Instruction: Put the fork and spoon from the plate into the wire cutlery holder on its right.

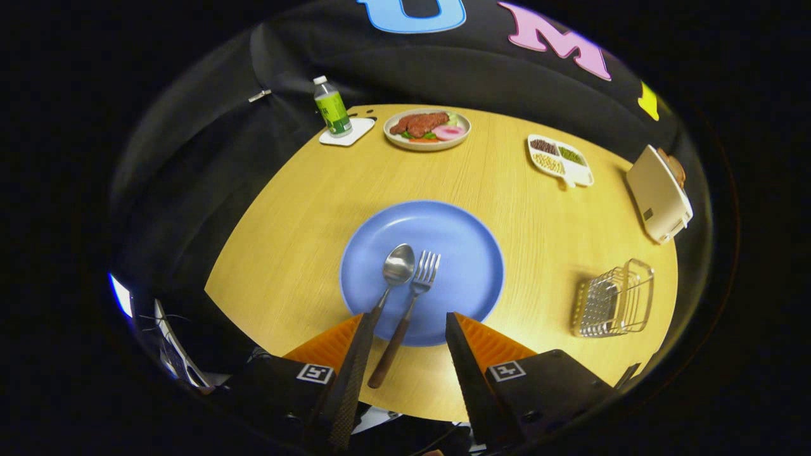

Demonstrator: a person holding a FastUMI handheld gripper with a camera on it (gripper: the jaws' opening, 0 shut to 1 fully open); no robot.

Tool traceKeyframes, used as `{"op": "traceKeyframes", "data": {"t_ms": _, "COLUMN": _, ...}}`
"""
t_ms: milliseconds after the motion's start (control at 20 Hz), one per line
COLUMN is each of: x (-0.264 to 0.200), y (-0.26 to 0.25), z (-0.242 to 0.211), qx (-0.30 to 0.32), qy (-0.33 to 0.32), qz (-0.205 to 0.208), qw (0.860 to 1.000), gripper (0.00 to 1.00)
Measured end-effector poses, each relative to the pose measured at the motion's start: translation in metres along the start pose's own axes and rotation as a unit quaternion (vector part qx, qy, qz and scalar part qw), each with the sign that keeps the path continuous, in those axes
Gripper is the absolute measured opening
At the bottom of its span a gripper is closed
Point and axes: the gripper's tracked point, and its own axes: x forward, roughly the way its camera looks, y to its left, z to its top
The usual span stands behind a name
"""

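On the blue plate [462, 253] lie spoon [398, 265] and fork [423, 271] (both unmoved); gripper [405, 329] gapes empty, wire cutlery holder [613, 299] unfilled.

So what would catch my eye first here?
Probably the blue plate mid-table, with a spoon and fork lying side by side, handles toward the open tool. To the plate's right stands a wire cutlery holder; a plate of food sits beyond.
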Motion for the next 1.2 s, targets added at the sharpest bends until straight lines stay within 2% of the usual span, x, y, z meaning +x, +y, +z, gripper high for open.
{"op": "traceKeyframes", "data": {"t_ms": 50, "x": 0.008, "y": 0.0, "z": -0.004, "qx": 0.01, "qy": 0.01, "qz": -0.002, "qw": 1.0, "gripper": 0.73}}
{"op": "traceKeyframes", "data": {"t_ms": 200, "x": 0.031, "y": -0.004, "z": -0.012, "qx": 0.026, "qy": 0.031, "qz": -0.017, "qw": 0.999, "gripper": 0.57}}
{"op": "traceKeyframes", "data": {"t_ms": 350, "x": 0.048, "y": -0.003, "z": -0.018, "qx": 0.034, "qy": 0.05, "qz": -0.022, "qw": 0.998, "gripper": 0.58}}
{"op": "traceKeyframes", "data": {"t_ms": 450, "x": 0.057, "y": -0.001, "z": -0.022, "qx": 0.037, "qy": 0.063, "qz": -0.026, "qw": 0.997, "gripper": 0.45}}
{"op": "traceKeyframes", "data": {"t_ms": 550, "x": 0.066, "y": -0.002, "z": -0.034, "qx": 0.037, "qy": 0.086, "qz": -0.032, "qw": 0.995, "gripper": 0.4}}
{"op": "traceKeyframes", "data": {"t_ms": 700, "x": 0.063, "y": -0.008, "z": -0.031, "qx": 0.044, "qy": 0.095, "qz": -0.04, "qw": 0.994, "gripper": 0.14}}
{"op": "traceKeyframes", "data": {"t_ms": 900, "x": 0.061, "y": -0.011, "z": -0.023, "qx": 0.066, "qy": 0.076, "qz": -0.03, "qw": 0.995, "gripper": 0.08}}
{"op": "traceKeyframes", "data": {"t_ms": 1200, "x": 0.024, "y": -0.025, "z": 0.004, "qx": 0.089, "qy": 0.032, "qz": -0.009, "qw": 0.995, "gripper": 0.08}}
